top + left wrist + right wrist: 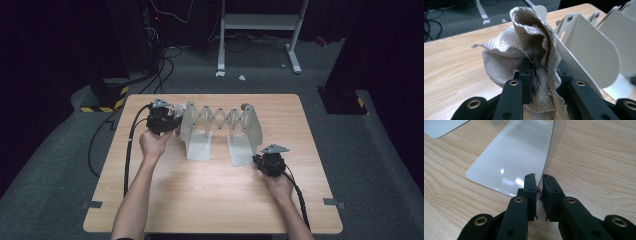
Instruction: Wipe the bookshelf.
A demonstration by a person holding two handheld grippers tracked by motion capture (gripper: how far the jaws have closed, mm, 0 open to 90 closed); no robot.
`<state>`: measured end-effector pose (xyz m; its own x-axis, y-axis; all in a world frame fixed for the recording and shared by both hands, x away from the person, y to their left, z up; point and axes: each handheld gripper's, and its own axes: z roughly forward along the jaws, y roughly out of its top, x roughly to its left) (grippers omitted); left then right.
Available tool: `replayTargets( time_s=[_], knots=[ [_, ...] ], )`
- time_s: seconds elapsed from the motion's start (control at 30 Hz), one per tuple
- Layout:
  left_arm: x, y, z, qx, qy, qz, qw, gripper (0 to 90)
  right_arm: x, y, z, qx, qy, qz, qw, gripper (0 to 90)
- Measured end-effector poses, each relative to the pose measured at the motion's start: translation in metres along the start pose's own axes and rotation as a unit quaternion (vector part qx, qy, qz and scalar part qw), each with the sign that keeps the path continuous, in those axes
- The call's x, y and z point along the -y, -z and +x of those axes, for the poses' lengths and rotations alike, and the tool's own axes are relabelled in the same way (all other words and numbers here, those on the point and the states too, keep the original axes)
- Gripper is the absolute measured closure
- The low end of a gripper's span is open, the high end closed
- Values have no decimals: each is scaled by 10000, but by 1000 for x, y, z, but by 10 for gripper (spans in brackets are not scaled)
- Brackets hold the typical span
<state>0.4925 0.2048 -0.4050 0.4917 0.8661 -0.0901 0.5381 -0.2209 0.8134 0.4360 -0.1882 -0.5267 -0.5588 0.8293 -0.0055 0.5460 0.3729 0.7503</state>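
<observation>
Left gripper view: the left gripper [541,75] clamps a crumpled paper towel [524,50] against the extendable bookend's [220,127] left plate, apparently to wipe it. At the bookend's right plate, the right gripper [538,185] pinches the upright edge, likely steadying it. No writing is legible.

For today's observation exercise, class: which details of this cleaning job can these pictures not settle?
- Left gripper view: the crumpled grey-white paper towel hides the pads and any contact with the cream metal expanding bookend.
- High view: the left gripper body covers most of the towel.
- Right gripper view: the bookend's upright plate is cut off at the top edge.
</observation>
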Motion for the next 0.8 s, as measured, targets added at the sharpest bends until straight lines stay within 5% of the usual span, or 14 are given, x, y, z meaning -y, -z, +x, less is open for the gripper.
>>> replayTargets(
  time_s=[0.17, 0.43, 0.7, 0.8],
  knots=[
    [-3, -6, -2, -135, -257, 78, 9995, 731, 0, 0, 0, 9, 2, -2, 10000, 816],
    [-6, 1, 4, 94, -24, -159, 9998, 733, 0, 0, 0, 11, -2, 2, 10000, 816],
    [-21, 2, 2, -2, -159, -230, 9996, 732, 0, 0, 1, 15, -4, 4, 10000, 816],
    [-22, -2, 7, 96, 57, -275, 9996, 732, 0, 0, 1, 23, 4, 4, 10000, 816]
  ],
)
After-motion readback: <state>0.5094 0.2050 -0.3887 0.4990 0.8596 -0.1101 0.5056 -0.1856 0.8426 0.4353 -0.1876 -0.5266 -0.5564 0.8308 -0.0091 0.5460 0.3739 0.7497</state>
